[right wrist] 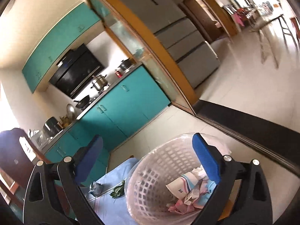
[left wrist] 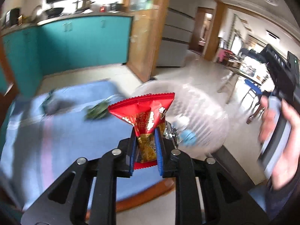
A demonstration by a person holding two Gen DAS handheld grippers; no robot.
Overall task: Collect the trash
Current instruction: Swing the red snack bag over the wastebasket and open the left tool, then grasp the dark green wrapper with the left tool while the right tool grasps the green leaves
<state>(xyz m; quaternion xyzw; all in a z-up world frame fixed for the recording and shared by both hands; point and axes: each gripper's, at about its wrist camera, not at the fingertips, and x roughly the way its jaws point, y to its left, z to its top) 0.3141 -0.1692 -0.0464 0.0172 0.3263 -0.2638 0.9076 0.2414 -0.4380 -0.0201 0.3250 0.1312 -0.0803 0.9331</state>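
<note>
Red snack wrapper (left wrist: 148,112), crimped edge uppermost, pinched at its lower half between the blue pads of the left gripper (left wrist: 146,142) and carried clear of the table, just beside the near wall of the white mesh trash basket (left wrist: 198,116). A scrap of silver foil (left wrist: 171,134) shows immediately right of the gripper; whether it lies in the basket cannot be told.

The right gripper (right wrist: 150,159) stands spread wide and grasps nothing, with the basket (right wrist: 150,178) showing between its fingers; paper and packaging scraps (right wrist: 185,193) already lie inside.

Step in hand, as judged: transport of the wrapper to the basket. The next move calls for bringing the wrapper over the rim and loosening the left gripper's fingers so it drops in.

On the blue tablecloth (left wrist: 61,131) beyond, a green leafy scrap (left wrist: 96,110) and a grey crumpled item (right wrist: 97,187) lie near each other, uncollected.
</note>
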